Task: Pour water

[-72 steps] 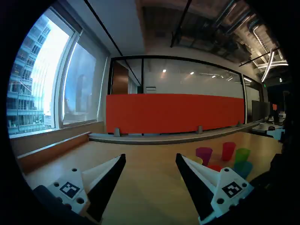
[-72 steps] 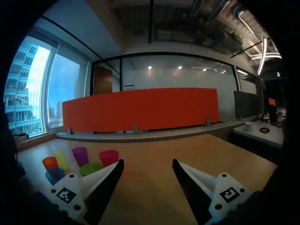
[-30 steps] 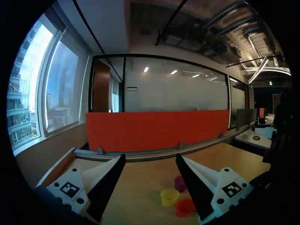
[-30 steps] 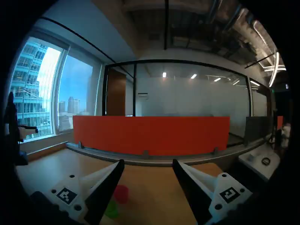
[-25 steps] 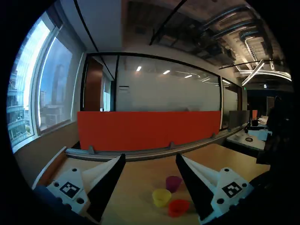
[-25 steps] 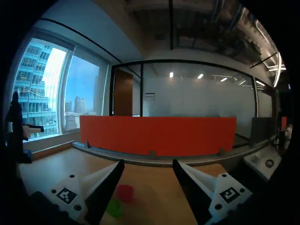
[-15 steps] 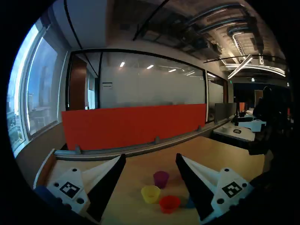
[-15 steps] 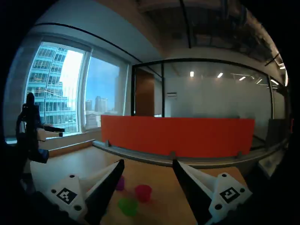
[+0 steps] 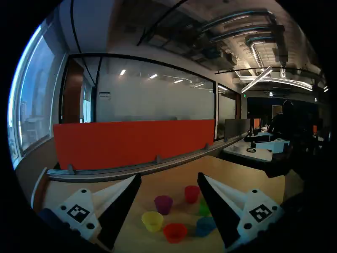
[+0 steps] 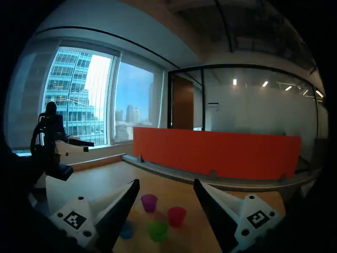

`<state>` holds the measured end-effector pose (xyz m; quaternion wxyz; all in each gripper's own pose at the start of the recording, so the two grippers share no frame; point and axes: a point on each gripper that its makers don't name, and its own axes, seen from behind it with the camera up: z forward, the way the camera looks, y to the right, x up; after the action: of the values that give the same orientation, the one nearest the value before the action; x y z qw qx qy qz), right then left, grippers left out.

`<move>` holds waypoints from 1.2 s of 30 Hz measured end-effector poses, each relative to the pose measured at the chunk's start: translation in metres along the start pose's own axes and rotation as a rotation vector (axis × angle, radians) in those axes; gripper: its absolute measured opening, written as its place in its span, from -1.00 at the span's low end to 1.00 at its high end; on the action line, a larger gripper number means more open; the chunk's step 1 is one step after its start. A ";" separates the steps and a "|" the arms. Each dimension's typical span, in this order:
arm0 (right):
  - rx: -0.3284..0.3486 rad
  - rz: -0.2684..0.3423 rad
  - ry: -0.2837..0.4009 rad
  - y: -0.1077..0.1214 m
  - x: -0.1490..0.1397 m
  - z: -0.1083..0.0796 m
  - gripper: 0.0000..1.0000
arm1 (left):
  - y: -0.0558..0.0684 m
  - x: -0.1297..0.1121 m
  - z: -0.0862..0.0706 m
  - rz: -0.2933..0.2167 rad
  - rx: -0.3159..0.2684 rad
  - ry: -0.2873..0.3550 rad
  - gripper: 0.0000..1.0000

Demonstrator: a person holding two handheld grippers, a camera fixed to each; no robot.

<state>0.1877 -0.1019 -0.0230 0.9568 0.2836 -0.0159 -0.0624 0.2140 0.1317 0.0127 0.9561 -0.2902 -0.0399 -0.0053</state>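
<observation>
- Orange partition [image 9: 130,141] ran along the far side of the wooden desk [image 9: 248,177], and everything I cared about stood on the desk nearer to me.
- In the left gripper view, reading across, I had the yellow cup [image 9: 152,221], purple cup [image 9: 163,204], red cup [image 9: 175,232], pink cup [image 9: 192,194], green cup [image 9: 204,208] and blue cup [image 9: 205,225]. All were upright with mouths up (so each long axis was vertical) and closely bunched.
- My left gripper [image 9: 168,175] was spread wide and held nothing. The bunch lay ahead of it and below, a little right of its centre line.
- In the right gripper view I picked out the blue [image 10: 125,230], purple [image 10: 148,202], green [image 10: 158,230] and pink [image 10: 177,216] ones.
- My right gripper [image 10: 166,181] gaped just as wide and was empty too. There the bunch lay ahead and below, a little left of centre.
- I judged the bunch sat between my two hands, neither clearly nearer. Either claw would need to drop and push forward to straddle a cup's wall.
- I could not see water in any cup, so I couldn't tell which one to lift.
</observation>
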 end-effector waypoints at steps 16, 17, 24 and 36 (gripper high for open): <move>0.029 -0.003 -0.068 -0.001 -0.014 0.002 0.98 | 0.024 -0.022 -0.001 0.025 -0.119 -0.064 0.99; 0.030 -0.004 -0.073 -0.001 -0.015 0.002 0.98 | 0.027 -0.023 -0.002 0.031 -0.130 -0.068 0.99; 0.028 -0.008 -0.099 -0.003 -0.024 0.002 0.98 | 0.042 -0.036 -0.001 0.066 -0.175 -0.092 0.99; 0.047 -0.033 -0.149 -0.012 -0.040 0.002 0.98 | 0.057 -0.057 0.001 0.093 -0.229 -0.153 0.99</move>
<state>0.1467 -0.1083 -0.0276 0.9449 0.3006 -0.0838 -0.0989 0.1588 0.1784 -0.0227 0.9101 -0.3985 -0.0982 0.0567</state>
